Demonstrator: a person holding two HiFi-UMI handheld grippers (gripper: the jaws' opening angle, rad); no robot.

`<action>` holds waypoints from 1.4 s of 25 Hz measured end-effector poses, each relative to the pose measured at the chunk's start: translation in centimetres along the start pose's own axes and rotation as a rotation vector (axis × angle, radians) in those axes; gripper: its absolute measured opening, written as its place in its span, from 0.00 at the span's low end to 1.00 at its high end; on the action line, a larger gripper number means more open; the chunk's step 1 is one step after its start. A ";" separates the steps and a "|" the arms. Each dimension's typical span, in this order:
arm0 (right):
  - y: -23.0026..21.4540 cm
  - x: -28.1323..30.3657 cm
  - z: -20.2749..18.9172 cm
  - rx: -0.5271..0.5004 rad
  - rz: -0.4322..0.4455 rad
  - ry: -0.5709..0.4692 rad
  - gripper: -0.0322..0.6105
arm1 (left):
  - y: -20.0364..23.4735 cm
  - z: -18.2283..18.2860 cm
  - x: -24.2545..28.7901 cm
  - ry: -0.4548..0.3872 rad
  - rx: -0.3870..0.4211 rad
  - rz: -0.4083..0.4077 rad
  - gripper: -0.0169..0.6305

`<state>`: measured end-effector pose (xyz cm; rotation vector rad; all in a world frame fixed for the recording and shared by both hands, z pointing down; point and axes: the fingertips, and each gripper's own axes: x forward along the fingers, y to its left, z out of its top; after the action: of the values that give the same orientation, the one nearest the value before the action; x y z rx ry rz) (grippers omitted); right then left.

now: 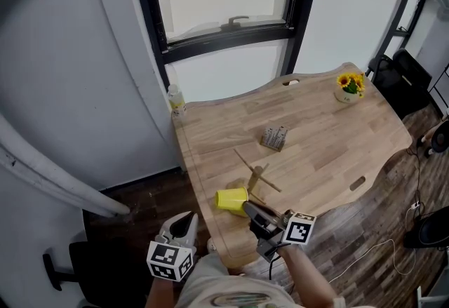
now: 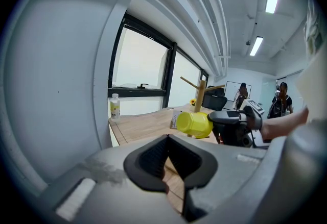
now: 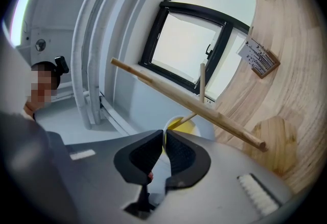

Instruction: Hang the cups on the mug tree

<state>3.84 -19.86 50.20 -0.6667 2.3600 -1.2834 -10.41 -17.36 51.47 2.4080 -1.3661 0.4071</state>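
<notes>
Pinching yellow cup (image 1: 231,199) near edge of table (image 1: 316,138).

Left gripper (image 1: 186,222) low, fingers (image 2: 149,160) together; right gripper (image 1: 248,208) forward, fingers (image 3: 139,159) tight on yellow cup (image 1: 231,198) rim.

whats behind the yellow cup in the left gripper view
The mug tree rises right behind the yellow cup, with a peg sticking out to the left. The cup covers the lower post.
</notes>
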 end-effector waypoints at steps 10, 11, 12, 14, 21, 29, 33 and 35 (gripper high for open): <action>-1.0 -0.7 0.5 -0.003 -0.032 -0.011 0.09 | -0.2 0.0 0.3 0.007 0.006 -0.007 0.03; -1.1 -0.7 0.5 -0.003 -0.035 -0.011 0.09 | -0.2 0.1 0.3 0.008 0.007 -0.007 0.03; -1.2 -0.7 0.5 -0.002 -0.038 -0.012 0.09 | -0.2 0.1 0.3 0.009 0.008 -0.007 0.03; -1.4 -0.9 0.6 0.000 -0.044 -0.014 0.09 | -0.2 0.1 0.3 0.011 0.009 -0.007 0.03; -2.0 -1.2 0.9 -0.003 -0.065 -0.013 0.09 | -0.4 0.1 0.3 0.016 0.011 -0.006 0.03; -2.9 -1.7 1.0 -0.017 -0.097 -0.008 0.11 | -1.0 0.0 0.4 0.019 0.014 -0.013 0.03; -3.2 -1.8 1.0 -0.043 -0.116 0.000 0.12 | -1.1 -0.3 0.3 0.023 0.013 -0.012 0.03; -3.4 -1.9 0.9 -0.055 -0.131 0.007 0.12 | -1.2 -0.4 0.2 0.025 0.011 -0.010 0.03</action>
<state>6.62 -21.04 52.82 -0.8476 2.3996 -1.2798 -9.32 -16.75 51.77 2.4095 -1.3438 0.4411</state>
